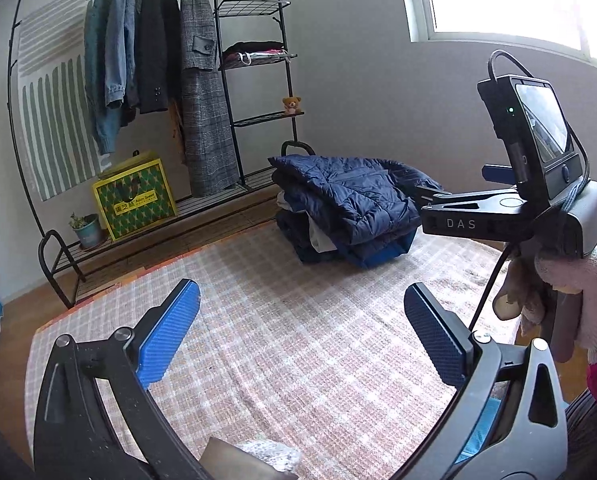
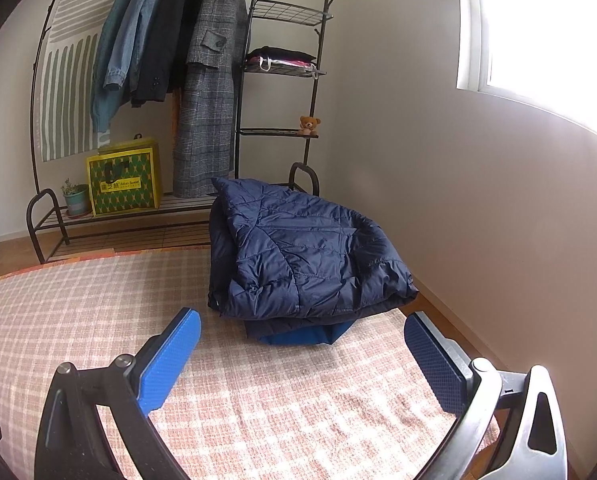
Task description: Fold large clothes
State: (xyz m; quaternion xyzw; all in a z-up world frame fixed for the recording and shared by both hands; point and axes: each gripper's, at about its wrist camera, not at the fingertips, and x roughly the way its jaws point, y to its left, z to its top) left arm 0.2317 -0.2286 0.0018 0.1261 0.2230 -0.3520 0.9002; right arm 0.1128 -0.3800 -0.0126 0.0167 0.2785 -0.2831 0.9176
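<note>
The navy jacket (image 2: 298, 252) lies folded on a small pile of clothes at the far edge of the checked cloth (image 2: 98, 300), near the wall. The right gripper (image 2: 302, 356) hangs just short of it, jaws spread wide with nothing between them, the pile straight ahead. The left gripper (image 1: 302, 336) is likewise wide open and empty, farther back, with the jacket (image 1: 350, 200) ahead and slightly right. The 2 grippers sit side by side.
</note>
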